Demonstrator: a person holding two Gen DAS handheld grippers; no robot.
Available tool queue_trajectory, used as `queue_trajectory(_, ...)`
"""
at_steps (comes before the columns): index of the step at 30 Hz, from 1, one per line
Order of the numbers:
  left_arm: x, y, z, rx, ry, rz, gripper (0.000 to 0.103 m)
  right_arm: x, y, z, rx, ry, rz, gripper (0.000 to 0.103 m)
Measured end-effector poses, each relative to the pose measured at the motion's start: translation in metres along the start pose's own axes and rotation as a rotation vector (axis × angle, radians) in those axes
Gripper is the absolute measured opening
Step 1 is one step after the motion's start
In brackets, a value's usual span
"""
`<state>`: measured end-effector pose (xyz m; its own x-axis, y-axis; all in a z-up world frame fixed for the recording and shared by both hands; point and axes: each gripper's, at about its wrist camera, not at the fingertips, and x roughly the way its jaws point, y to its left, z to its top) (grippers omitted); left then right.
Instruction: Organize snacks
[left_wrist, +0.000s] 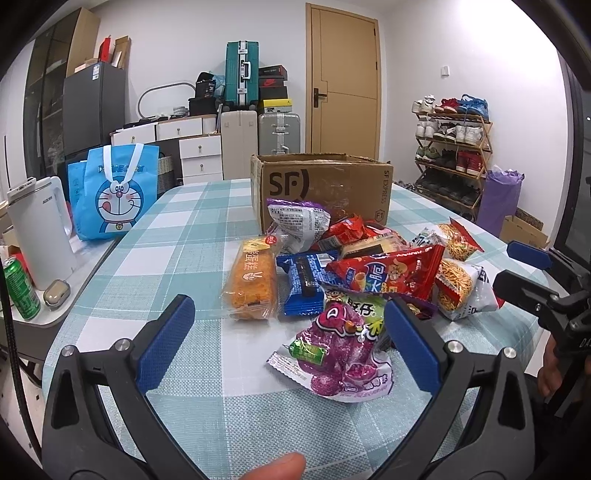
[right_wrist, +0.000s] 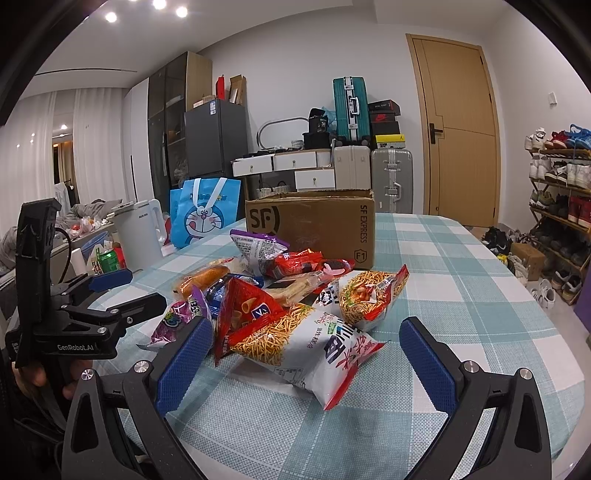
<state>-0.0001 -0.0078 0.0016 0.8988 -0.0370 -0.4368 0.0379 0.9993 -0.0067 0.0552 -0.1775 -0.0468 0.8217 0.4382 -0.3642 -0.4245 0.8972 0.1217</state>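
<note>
A heap of snack packets lies on the checked tablecloth (left_wrist: 177, 229) in front of an open SF cardboard box (left_wrist: 321, 188) (right_wrist: 314, 225). My left gripper (left_wrist: 288, 343) is open and low over the cloth, with a purple jelly packet (left_wrist: 340, 354) lying between its blue pads, untouched. Beyond it are an orange cake packet (left_wrist: 253, 282), a blue biscuit packet (left_wrist: 304, 284) and a red crisp packet (left_wrist: 388, 273). My right gripper (right_wrist: 306, 365) is also open, its pads on either side of a white noodle-snack packet (right_wrist: 314, 343). A second noodle packet (right_wrist: 369, 299) lies behind.
On a side table to the left are a blue cartoon tote bag (left_wrist: 114, 192), a white kettle (left_wrist: 40, 229) and a green can (left_wrist: 20, 288). A shoe rack (left_wrist: 450, 155) stands at the right, and suitcases (left_wrist: 277, 133) beside the door behind the table. A thumb (left_wrist: 277, 469) shows at the bottom.
</note>
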Motion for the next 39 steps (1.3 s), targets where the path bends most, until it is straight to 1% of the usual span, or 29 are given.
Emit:
queue_trajectory(18,0.009,-0.006,-0.004,0.027,0.042,-0.024,0.102,0.004,-0.003,0.0,0.011,0.03,-0.007,0.103)
queue_trajectory(29,0.024,-0.013,-0.008,0.057,0.103,-0.076,0.102,0.006,-0.003,0.0,0.015,0.047,-0.006,0.103)
queue_trajectory(32,0.031,-0.016,-0.009,0.073,0.123,-0.063,0.102,0.007,-0.003,0.0,0.015,0.05,-0.006,0.103)
queue_trajectory(39,0.05,-0.016,-0.008,0.075,0.166,-0.074,0.102,0.01,-0.003,-0.001,0.012,0.067,-0.01,0.103)
